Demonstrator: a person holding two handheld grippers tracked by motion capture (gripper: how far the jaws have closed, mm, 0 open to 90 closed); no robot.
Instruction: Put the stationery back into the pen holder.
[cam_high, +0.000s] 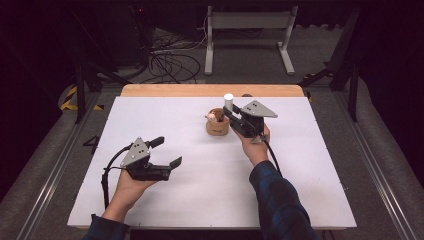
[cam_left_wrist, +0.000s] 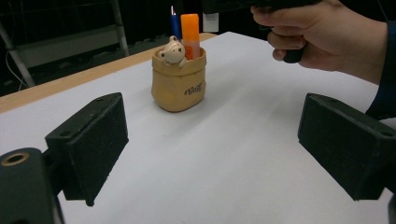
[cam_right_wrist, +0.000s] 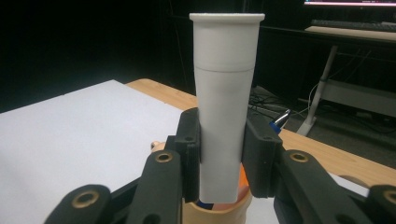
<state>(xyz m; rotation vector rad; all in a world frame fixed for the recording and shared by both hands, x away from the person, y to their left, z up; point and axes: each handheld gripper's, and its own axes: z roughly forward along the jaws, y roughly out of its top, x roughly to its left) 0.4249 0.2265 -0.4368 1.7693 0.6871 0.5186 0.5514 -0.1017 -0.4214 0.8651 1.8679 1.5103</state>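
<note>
Left gripper (cam_high: 166, 152) near table (cam_high: 165, 120) front edge, jaws spread wide, nothing between them, resting low over white surface. Ahead of it, well apart: tan holder pot (cam_left_wrist: 179, 80) with bear figure (cam_left_wrist: 171, 51), orange glue stick (cam_left_wrist: 190, 35), blue pen (cam_left_wrist: 174, 24) upright inside. Right gripper (cam_high: 229, 113) farther out, jaws clamped on white tube (cam_right_wrist: 224, 102), cap end up, tube bottom just above pot rim. Right hand (cam_left_wrist: 322, 35) beside pot.

Dark blue plaid sleeve (cam_high: 280, 200), black fingers (cam_left_wrist: 93, 140), brass screws, grey three-cornered plates, black cables.
</note>
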